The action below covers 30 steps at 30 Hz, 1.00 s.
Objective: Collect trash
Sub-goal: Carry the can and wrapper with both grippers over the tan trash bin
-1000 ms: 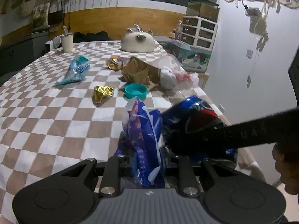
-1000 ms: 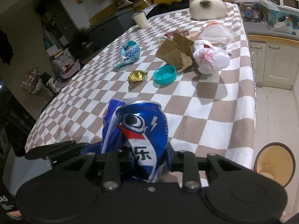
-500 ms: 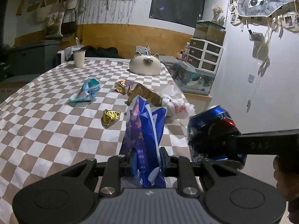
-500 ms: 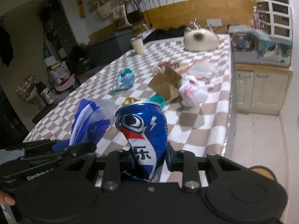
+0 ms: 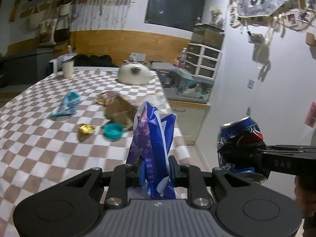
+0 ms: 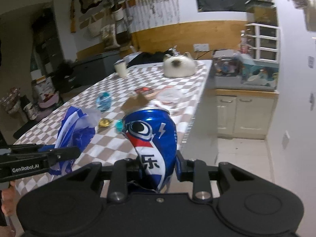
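Both grippers risen off the checkered table (image 5: 39, 148) since a second ago, left gripper (image 5: 153, 170) clamped narrow on blue plastic bag (image 5: 152, 138) at frame centre, right gripper (image 6: 158, 165) gripping dented blue can (image 6: 152, 138) mid-frame, gold wrapper (image 5: 85, 128) and teal lid (image 5: 113, 130) on table behind.

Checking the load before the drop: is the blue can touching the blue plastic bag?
Apart. The left wrist view shows open floor and cabinet between the blue plastic bag and the blue can.
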Available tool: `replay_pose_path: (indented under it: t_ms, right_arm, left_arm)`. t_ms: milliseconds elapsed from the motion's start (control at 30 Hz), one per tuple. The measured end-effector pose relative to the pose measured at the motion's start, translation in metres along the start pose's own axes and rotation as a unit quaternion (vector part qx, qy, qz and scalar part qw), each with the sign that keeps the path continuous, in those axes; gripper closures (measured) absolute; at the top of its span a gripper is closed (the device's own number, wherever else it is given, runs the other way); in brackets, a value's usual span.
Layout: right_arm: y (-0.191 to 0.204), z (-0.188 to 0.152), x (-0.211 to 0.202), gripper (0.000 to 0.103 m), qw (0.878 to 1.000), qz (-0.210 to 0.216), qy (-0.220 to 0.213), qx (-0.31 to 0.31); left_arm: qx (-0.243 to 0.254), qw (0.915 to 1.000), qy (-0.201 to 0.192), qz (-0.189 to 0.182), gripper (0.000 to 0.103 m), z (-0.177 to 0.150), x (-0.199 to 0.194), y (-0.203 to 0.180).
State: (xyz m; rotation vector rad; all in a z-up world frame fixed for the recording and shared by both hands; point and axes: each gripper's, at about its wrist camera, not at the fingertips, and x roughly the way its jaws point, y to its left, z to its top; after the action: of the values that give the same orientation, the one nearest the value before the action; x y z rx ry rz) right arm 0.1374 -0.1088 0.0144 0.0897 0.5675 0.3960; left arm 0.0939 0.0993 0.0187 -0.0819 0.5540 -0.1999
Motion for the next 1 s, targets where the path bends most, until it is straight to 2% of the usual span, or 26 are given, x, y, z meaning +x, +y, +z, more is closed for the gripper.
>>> replay_pose_path:
  t_ms: [567,833,1000]
  right_arm:
    - [-0.126,-0.031,-0.063,0.073,0.993,-0.104,-0.020,0.059]
    - [-0.178,-0.055,-0.072,0.073,0.984,-0.149,-0.013,0.101]
    - [-0.208,-0.070,-0.064,0.073,0.976,-0.171,-0.003,0.132]
  left_arm:
    - [0.043,0.9962,0.012,-0.075,0.078,-0.003,0.053,-0.131]
    - [0.038,0.9927,0.031,-0.110,0.078,-0.013,0.095,-0.184]
    - [0.029,0.9900,0.050,-0.128,0.078,-0.024,0.132,-0.214]
